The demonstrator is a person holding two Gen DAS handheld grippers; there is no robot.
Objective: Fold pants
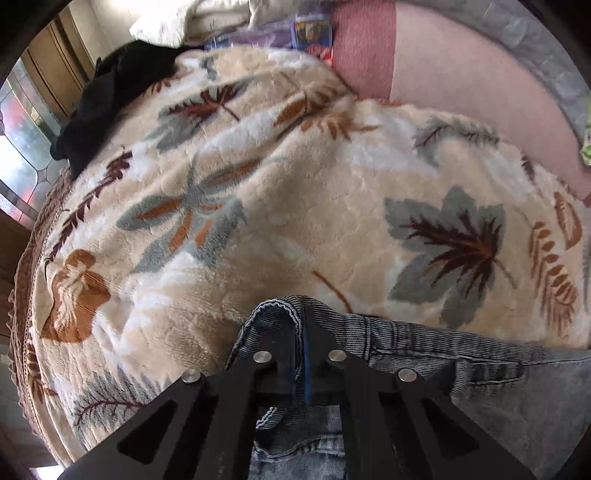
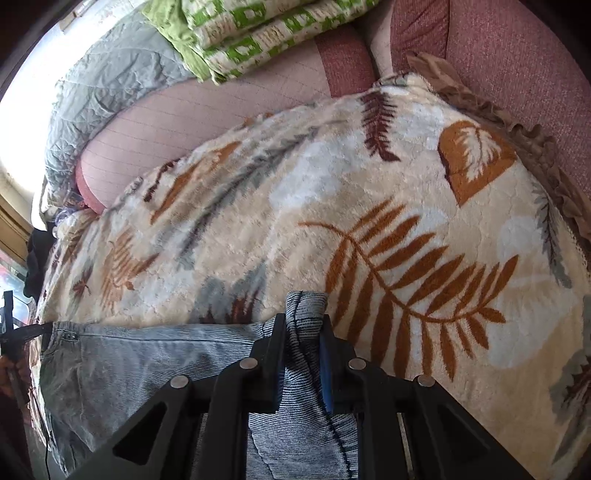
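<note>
On a bed covered by a cream blanket (image 1: 258, 155) with a leaf pattern, a pair of grey-blue denim pants (image 1: 498, 398) is held up at its upper edge by both grippers. In the left wrist view, the left gripper (image 1: 303, 332) is seen closed on a folded corner of the pants: the black fingers (image 1: 317, 332) are pressed together, and a loop of the hem with white stitching comes out on their left side. From this corner the fabric is stretched to the right along the bottom of the view, where a belt loop and seams can be made out.

In the right wrist view, the right gripper (image 2: 303, 325) is closed on another part of the pants (image 2: 122, 369). A strip of ribbed denim is clamped between the two fingers (image 2: 277, 332) and stands up above their tips. The rest of the cloth is spread to the left, and it lies over the near edge of the blanket (image 2: 369, 184). At the far left edge of this view a dark object is seen at the end of the pants; what it is cannot be told with certainty.

Behind the blanket, a pink sheet (image 1: 461, 85) and a grey quilt (image 2: 103, 81) are visible. A green and white cloth (image 2: 258, 33) is lying at the top of the right view. A black garment (image 1: 110, 99) is placed at the far left corner of the blanket in the left view.
</note>
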